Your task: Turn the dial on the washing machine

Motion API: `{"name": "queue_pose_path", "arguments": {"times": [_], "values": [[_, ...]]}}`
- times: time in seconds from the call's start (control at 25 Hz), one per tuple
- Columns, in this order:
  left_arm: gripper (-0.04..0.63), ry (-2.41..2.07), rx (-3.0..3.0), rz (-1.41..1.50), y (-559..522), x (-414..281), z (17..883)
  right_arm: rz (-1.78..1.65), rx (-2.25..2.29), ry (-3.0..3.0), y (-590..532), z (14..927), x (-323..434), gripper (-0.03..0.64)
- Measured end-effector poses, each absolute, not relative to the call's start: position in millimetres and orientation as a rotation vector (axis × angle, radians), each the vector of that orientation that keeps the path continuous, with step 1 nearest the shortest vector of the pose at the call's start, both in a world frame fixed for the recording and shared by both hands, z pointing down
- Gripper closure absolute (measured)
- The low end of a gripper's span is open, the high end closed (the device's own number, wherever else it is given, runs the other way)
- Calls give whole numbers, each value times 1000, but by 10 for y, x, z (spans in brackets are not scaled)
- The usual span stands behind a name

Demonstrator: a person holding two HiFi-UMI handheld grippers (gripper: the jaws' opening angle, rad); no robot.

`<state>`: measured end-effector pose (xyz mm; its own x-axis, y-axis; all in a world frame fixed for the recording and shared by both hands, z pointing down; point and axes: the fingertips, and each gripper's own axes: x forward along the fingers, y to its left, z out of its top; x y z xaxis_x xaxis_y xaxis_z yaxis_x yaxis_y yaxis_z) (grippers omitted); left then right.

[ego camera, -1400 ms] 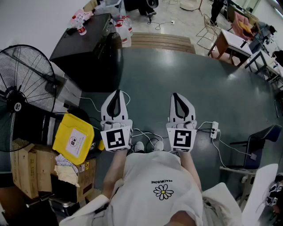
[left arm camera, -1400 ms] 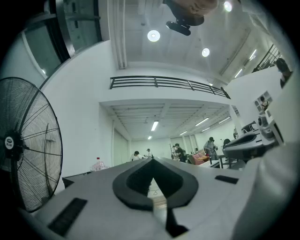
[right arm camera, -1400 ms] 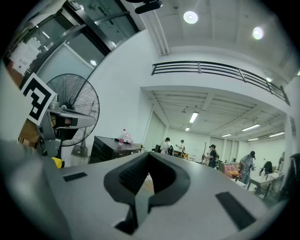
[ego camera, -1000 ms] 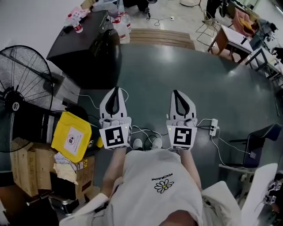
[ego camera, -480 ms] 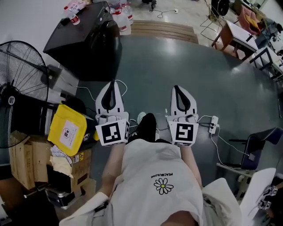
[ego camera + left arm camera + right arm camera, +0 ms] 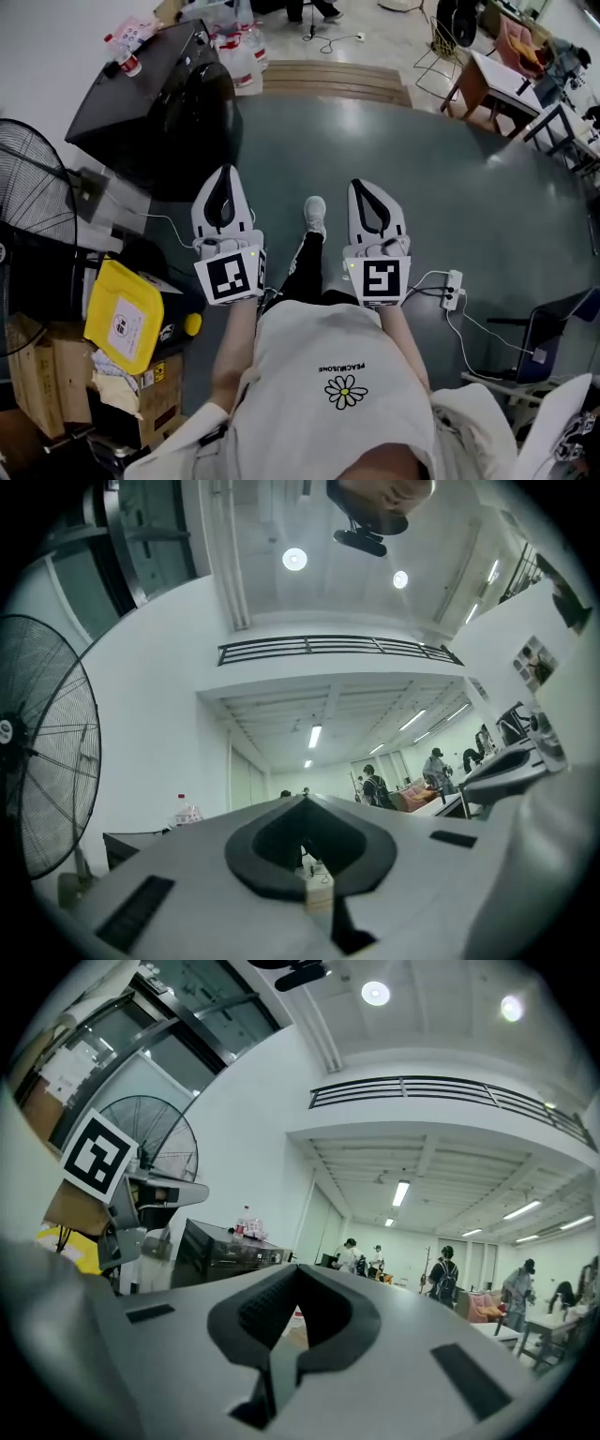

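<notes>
Left claw (image 6: 225, 178) is pinched shut and empty; right claw (image 6: 363, 190), beside it, likewise. Beyond the left claw stands a dark cabinet (image 6: 155, 103), possibly the washing machine; no dial shows. A dial is probably rigid and smooth: pinch its rim.

Bright, even light from ceiling lamps (image 6: 294, 559); faint sheen on the floor (image 6: 506, 159). Gripper views strongly bent, corners black, foreground soft.

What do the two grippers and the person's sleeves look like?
The left gripper and right gripper are white, with pointed jaws padded in black. Each carries a cube with black-and-white square markers. The person wears a white short-sleeved T-shirt with a daisy print.
</notes>
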<state>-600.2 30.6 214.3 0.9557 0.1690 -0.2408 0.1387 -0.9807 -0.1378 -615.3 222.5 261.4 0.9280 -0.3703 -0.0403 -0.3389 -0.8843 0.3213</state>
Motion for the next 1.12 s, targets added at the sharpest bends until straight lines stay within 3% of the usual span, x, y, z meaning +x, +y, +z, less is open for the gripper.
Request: {"name": "queue_pose_path", "arguments": {"times": [0.28, 0.8, 1.12], "values": [[597, -208, -3011, 288, 332, -4810, 2314, -42, 2763, -641, 2121, 2788, -4958, 612], [597, -128, -2970, 218, 204, -2124, 1878, 27, 2830, -797, 1832, 2386, -2216, 612], [597, -46, -3022, 213, -5, -1445, 1734, -44, 2772, -868, 1528, 2125, -1351, 612]]}}
